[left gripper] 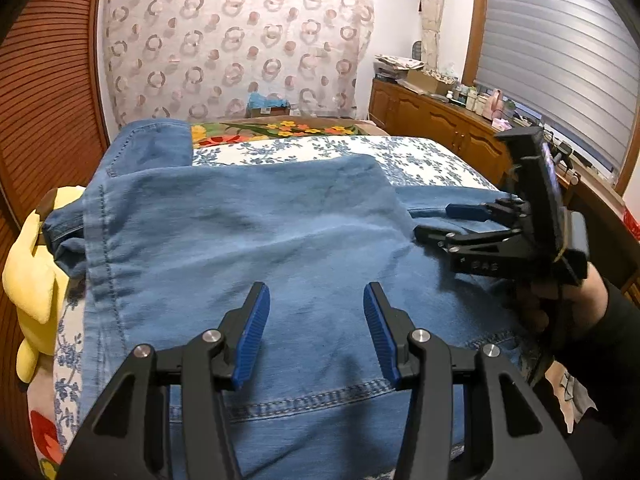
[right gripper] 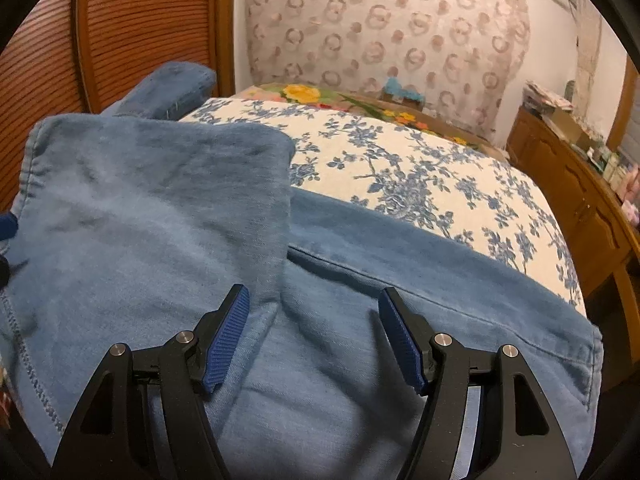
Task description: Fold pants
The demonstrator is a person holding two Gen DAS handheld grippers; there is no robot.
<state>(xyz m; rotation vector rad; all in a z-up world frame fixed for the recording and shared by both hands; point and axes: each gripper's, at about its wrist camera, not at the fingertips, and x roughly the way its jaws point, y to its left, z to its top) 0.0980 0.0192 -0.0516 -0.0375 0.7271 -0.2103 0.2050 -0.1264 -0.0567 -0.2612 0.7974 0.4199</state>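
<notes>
Left wrist view first: the left gripper [left gripper: 316,328] hovers low over the blue denim pants [left gripper: 248,240], its blue-padded jaws spread wide with nothing between them. The pants lie across the bed [left gripper: 420,156], on a white bedspread with blue flowers, and one section is folded over on top of the rest so that its stitched hem [left gripper: 102,248] runs down the left side. A second part of the pants reaches toward the far left corner of the bed. Off to the right, the right gripper [left gripper: 444,224] lies low over the denim, held by the person's right hand [left gripper: 560,300]; its jaws stand apart, holding nothing. A yellow plush toy [left gripper: 36,280] sits at the bed's left edge, and a wooden cabinet [left gripper: 440,128] crowded with small items runs along the right wall under a slatted window blind [left gripper: 560,52].

Right wrist view: the right gripper [right gripper: 314,336] is just above the pants [right gripper: 140,216], jaws wide and empty, straddling the edge of the folded-over flap [right gripper: 280,240] where it meets the layer below. That lower layer stretches right to the bed's [right gripper: 420,168] near right corner. A patterned curtain [right gripper: 380,20] hangs behind the bed.
</notes>
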